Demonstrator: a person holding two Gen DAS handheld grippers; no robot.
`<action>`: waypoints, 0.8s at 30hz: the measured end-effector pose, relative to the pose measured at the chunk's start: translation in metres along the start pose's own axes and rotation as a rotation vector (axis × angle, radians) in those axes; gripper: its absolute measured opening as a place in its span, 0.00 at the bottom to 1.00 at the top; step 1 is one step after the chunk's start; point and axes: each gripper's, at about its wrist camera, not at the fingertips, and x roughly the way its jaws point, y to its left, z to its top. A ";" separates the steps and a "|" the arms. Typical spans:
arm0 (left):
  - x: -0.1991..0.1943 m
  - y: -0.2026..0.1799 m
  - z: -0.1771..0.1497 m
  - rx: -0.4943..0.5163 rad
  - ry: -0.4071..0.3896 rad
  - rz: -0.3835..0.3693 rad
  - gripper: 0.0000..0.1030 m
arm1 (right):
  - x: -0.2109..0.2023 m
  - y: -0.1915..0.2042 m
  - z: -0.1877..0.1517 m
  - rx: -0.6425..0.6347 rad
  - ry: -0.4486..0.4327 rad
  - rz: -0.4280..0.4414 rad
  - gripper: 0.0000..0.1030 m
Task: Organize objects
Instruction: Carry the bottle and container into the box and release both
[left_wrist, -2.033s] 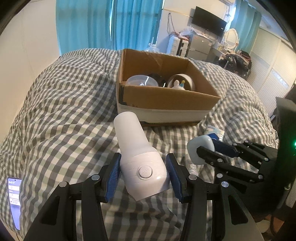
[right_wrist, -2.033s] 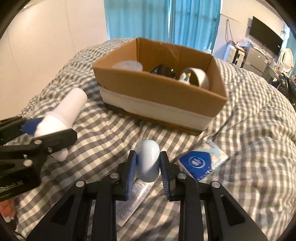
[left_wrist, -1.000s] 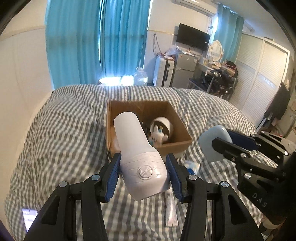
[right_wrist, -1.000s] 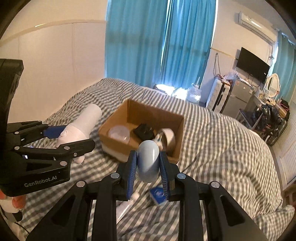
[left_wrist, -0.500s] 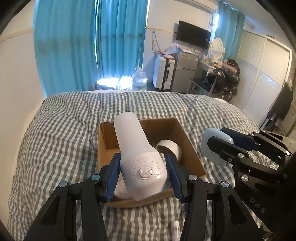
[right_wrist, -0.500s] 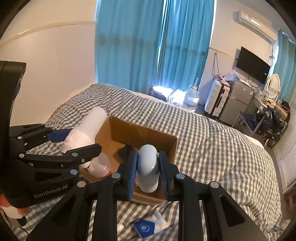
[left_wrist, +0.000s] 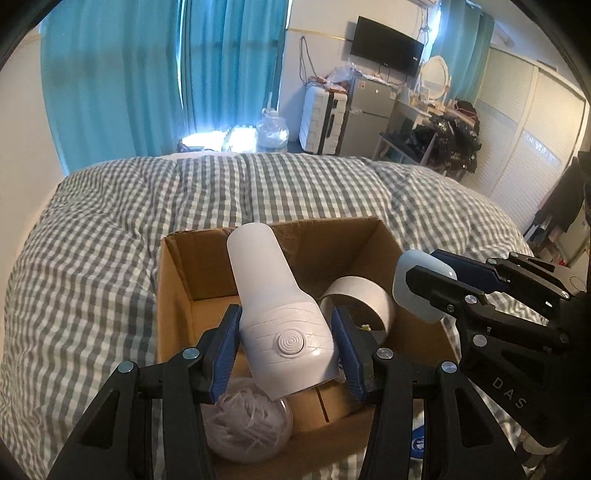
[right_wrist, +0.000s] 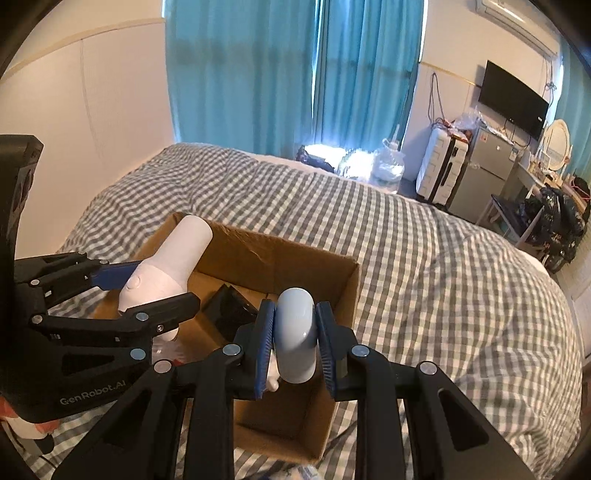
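Observation:
My left gripper (left_wrist: 286, 349) is shut on a white bottle-shaped device (left_wrist: 273, 306) and holds it above the open cardboard box (left_wrist: 173, 280). My right gripper (right_wrist: 295, 343) is shut on a pale blue rounded case (right_wrist: 295, 332), also over the box (right_wrist: 332, 295). Each gripper shows in the other view: the right one (left_wrist: 424, 291) with the blue case (left_wrist: 413, 291), the left one (right_wrist: 147, 288) with the white device (right_wrist: 166, 262). Inside the box lie a tape roll (left_wrist: 360, 301), a clear tub of white threads (left_wrist: 251, 432) and a black object (right_wrist: 229, 306).
The box sits on a bed with a grey checked duvet (left_wrist: 92, 240). A blue packet (left_wrist: 421, 443) lies on the duvet beside the box's near right corner. Teal curtains (right_wrist: 258, 74), a suitcase (right_wrist: 441, 170) and a small fridge (right_wrist: 480, 181) stand beyond the bed.
Both grippers have lifted their objects off the duvet and carried them forward, from in front of the box to above its opening. The box now appears closer and lower.

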 end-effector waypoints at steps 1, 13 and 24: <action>0.004 0.000 -0.001 0.002 0.000 -0.003 0.49 | 0.005 -0.002 -0.001 0.003 0.006 0.000 0.22; 0.007 -0.008 0.000 -0.022 0.023 -0.027 0.70 | 0.003 -0.025 -0.009 0.080 -0.018 0.014 0.32; -0.096 -0.019 0.006 -0.034 -0.141 0.036 0.98 | -0.119 -0.041 0.002 0.122 -0.167 -0.069 0.74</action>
